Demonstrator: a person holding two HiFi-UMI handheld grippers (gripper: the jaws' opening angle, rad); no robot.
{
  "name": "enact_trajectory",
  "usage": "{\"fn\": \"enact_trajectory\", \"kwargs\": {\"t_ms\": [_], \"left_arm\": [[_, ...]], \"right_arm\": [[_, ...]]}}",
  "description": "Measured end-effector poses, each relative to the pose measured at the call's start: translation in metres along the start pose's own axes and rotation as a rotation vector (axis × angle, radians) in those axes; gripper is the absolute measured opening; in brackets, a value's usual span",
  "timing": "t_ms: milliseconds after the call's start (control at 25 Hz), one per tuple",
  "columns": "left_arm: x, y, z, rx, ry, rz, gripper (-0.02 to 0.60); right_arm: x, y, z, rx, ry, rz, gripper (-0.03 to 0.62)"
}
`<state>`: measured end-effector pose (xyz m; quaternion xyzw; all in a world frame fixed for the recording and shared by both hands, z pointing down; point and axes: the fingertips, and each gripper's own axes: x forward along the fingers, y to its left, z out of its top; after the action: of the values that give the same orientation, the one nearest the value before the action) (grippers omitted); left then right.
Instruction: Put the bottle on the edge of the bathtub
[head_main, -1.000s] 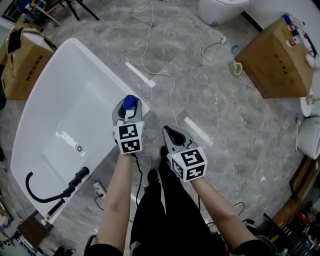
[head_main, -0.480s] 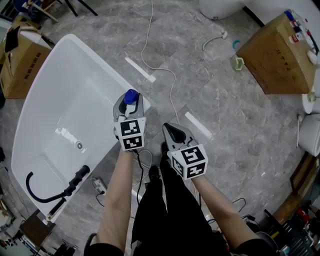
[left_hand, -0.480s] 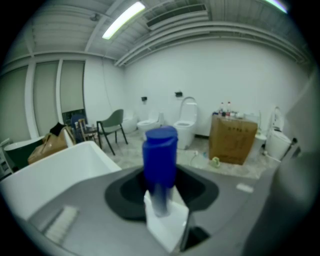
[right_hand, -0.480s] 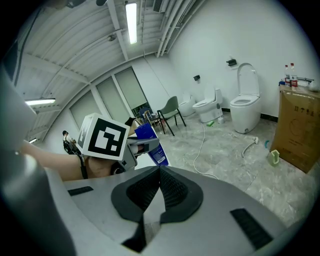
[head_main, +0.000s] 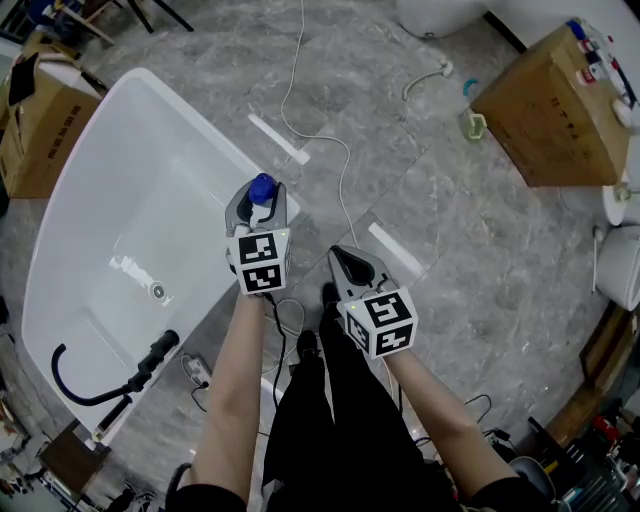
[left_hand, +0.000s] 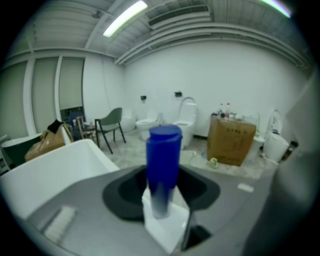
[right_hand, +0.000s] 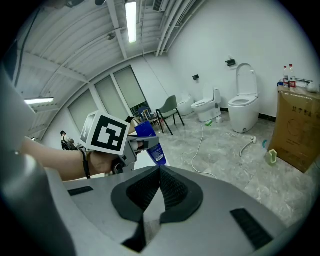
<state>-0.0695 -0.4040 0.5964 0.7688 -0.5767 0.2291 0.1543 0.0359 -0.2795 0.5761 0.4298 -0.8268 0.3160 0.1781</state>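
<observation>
Left gripper (head_main: 258, 203) jaws opening around blue bottle (head_main: 262, 186) on bathtub (head_main: 130, 180) edge, where it may topple off; right gripper (head_main: 340, 262) pressed together.

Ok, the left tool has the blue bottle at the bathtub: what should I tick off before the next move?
1. Blue plastic bottle between the left tool's jaws: ok. The jaws are opening.
2. Bottle above the white bathtub's rim: ok in the head view.
3. Bottle base resting on the rim: cannot tell. The tool hides it.
4. Bottle upright: cannot tell. It leans in the right gripper view and looks straight in the left gripper view.
5. Right tool shut, empty and clear of the bottle: ok.
</observation>
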Motion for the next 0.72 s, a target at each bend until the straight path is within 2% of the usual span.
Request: {"fn": "enact_trajectory", "kwargs": {"t_ms": [320, 720], "left_arm": [[0.000, 0.000, -0.007, -0.037, 0.025, -0.011, 0.233], [-0.030, -0.001, -0.036, -0.066, 0.082, -0.023, 0.232]], "right_arm": [[-0.002, -0.001, 0.005, 0.002, -0.009, -0.010, 0.003], [-0.018, 0.007, 0.001, -0.003, -0.030, -0.036, 0.003]]}}
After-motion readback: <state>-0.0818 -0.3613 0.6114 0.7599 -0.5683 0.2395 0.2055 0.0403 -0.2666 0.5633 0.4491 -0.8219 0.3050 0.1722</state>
